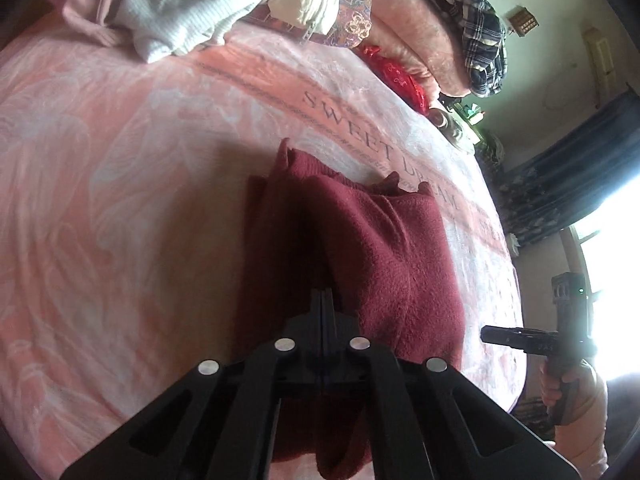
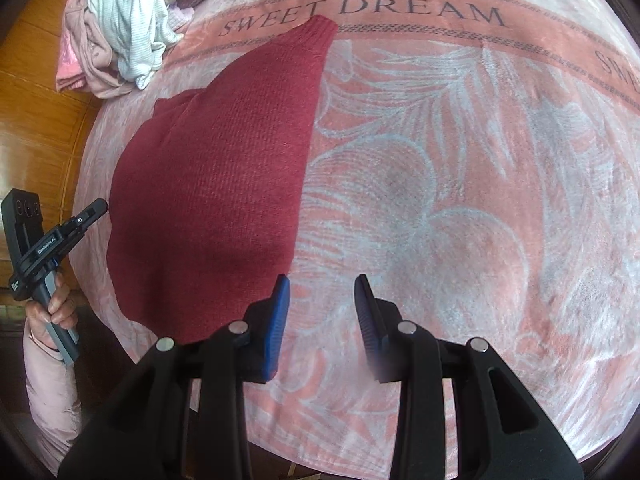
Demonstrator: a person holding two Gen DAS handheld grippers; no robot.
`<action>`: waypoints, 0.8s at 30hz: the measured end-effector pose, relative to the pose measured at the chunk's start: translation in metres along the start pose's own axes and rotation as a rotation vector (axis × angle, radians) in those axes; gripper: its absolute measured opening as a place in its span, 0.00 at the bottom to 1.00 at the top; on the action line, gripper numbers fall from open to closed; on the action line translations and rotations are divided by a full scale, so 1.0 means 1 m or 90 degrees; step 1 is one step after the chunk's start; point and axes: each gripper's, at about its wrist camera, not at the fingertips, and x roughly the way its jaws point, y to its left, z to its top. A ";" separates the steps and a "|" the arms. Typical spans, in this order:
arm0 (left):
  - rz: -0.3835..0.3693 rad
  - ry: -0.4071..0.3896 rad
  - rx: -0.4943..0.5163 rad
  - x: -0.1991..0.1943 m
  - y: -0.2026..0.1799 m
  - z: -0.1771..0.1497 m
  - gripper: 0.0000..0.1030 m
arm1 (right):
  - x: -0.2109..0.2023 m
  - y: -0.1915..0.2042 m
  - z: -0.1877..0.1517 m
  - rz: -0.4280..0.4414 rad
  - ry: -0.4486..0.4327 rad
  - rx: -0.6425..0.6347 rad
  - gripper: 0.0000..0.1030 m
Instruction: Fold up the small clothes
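Note:
A dark red knit garment (image 2: 216, 184) lies flat and folded lengthwise on the pink "SWEET DREAM" blanket (image 2: 460, 200); it also shows in the left wrist view (image 1: 380, 256). My left gripper (image 1: 325, 294) is shut, its tips over the garment's near part; whether it pinches cloth I cannot tell. In the right wrist view the left gripper (image 2: 98, 206) sits just off the garment's left edge. My right gripper (image 2: 323, 280) is open and empty above the blanket, beside the garment's near right corner. It also shows in the left wrist view (image 1: 490, 336).
A pile of unfolded clothes (image 2: 120, 28), pale blue, pink and cream, lies at the blanket's far left; it also shows in the left wrist view (image 1: 180, 8). A plaid cloth (image 1: 476, 24), a pink quilt and a red pouch (image 1: 396, 76) lie along the far side. Wooden floor (image 2: 32, 120) at left.

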 end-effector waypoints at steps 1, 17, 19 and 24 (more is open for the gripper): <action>-0.013 0.004 -0.007 -0.003 0.001 -0.001 0.00 | 0.001 0.005 0.000 0.000 0.002 -0.008 0.35; -0.017 0.088 -0.029 0.060 -0.028 -0.010 0.61 | 0.015 0.023 0.002 -0.024 0.009 -0.021 0.38; -0.015 0.092 -0.020 0.070 -0.030 -0.007 0.51 | 0.018 0.022 0.003 -0.026 0.011 -0.021 0.38; 0.006 0.067 0.007 0.070 -0.044 -0.005 0.20 | 0.021 0.016 0.004 -0.028 0.016 -0.019 0.38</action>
